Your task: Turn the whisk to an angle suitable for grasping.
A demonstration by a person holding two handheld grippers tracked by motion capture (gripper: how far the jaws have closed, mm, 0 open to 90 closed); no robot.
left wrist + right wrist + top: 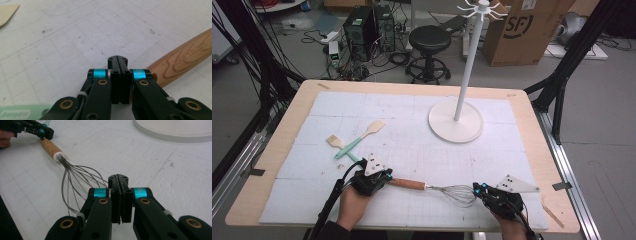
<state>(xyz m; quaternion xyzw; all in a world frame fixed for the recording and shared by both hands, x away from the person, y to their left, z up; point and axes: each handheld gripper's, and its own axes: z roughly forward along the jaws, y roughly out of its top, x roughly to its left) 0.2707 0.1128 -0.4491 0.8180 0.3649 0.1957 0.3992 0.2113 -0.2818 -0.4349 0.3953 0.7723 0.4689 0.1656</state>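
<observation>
Two spatulas (354,139), white stand (456,122)

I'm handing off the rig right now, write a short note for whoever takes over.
Left gripper: shut, empty, at the end of the whisk's wooden handle.
Right gripper: shut, empty, by the wire loops.
Whisk lies flat on the mat near the front edge; two spatulas lie crossed behind it; white stand upright at the back.
Done: nothing lifted.
Left: grip the whisk.

The table (422,86) is viewed from above, toward twelve o'clock; each gripper view is held low, close to the mat; the whisk (447,191) (72,182) is shared.
</observation>
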